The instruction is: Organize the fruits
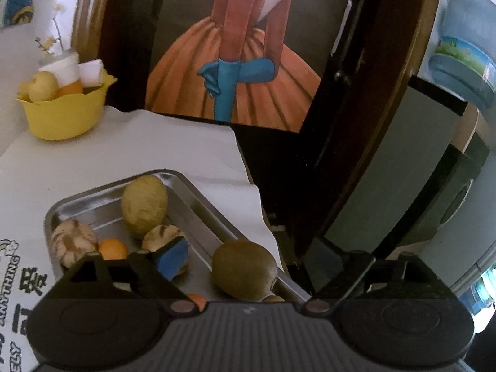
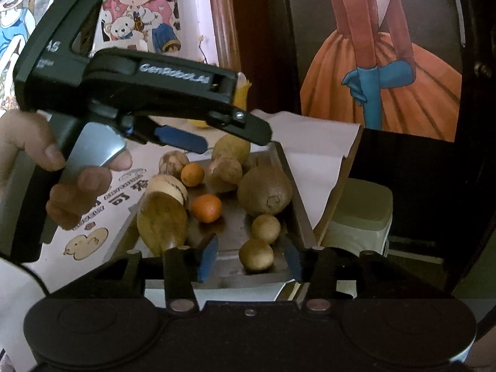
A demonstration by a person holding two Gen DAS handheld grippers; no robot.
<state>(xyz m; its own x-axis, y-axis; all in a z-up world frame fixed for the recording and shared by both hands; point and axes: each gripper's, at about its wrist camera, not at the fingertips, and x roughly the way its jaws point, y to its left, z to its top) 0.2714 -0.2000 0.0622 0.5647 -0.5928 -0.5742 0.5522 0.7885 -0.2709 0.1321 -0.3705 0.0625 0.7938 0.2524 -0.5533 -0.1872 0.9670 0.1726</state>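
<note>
Metal tray point(image 2: 288, 167) on the white-covered bench point(image 1: 173, 148), holding brown fuzzy kiwis point(image 2: 266, 190), small oranges point(image 2: 206, 207), walnuts and pale round fruits. Far left: yellow bowl point(image 1: 66, 114) with more fruit. Left claw point(image 2: 217, 136) wide above the tray, empty; right claw point(image 2: 248, 260) part-open at the near edge, a small round fruit point(image 2: 256, 254) loose between its blue pads.

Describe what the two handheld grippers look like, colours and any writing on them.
Both are black plastic with blue finger pads. The left gripper has a silver-grey trigger and white "GenRobot.AI" lettering on its body. The right gripper shows a ribbed black base with two round discs and metal pivot pins.
</note>
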